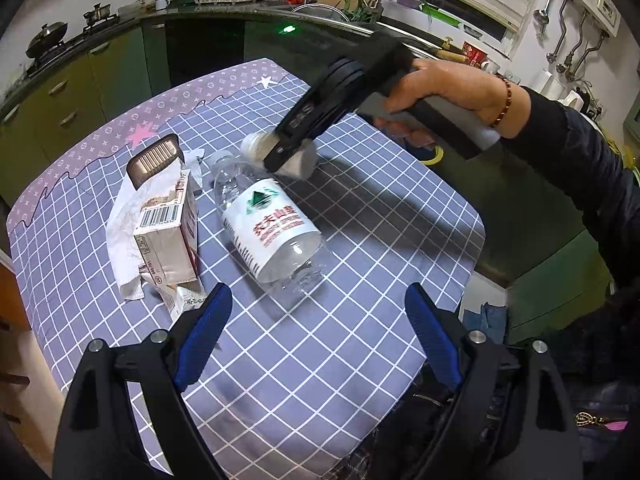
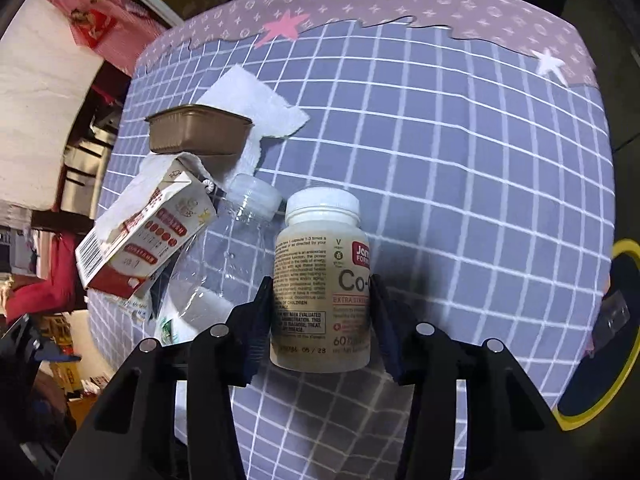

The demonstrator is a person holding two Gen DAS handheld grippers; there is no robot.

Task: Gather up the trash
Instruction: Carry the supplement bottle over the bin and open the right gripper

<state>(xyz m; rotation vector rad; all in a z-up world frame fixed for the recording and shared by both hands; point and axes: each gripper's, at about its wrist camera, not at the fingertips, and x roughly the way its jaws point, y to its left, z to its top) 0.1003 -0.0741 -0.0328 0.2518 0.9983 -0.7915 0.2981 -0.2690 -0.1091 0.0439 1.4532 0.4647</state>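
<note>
You have the pill bottle (image 2: pixel 322 280) at lower centre of the right wrist view, lying on the desk (image 2: pixel 480 200); the water bottle (image 2: pixel 224 256) just left; the carton (image 2: pixel 148 244) further left; the tray (image 2: pixel 198 132) above, on the napkin (image 2: pixel 260 108).

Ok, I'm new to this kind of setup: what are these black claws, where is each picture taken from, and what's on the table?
There is no robot. A person holds a hand-held gripper in each hand, each with a wide-angle camera looking along its two fingers.

The left camera's picture shows the left hand-held gripper open above the checked tablecloth, and the person's right hand working the other tool.

The right camera's picture shows the right hand-held gripper with the white-capped beige pill bottle between its fingers, seemingly gripped.

Also on the cloth: a clear plastic water bottle lying down, a white and red carton, a brown foil tray and white paper towel.
</note>
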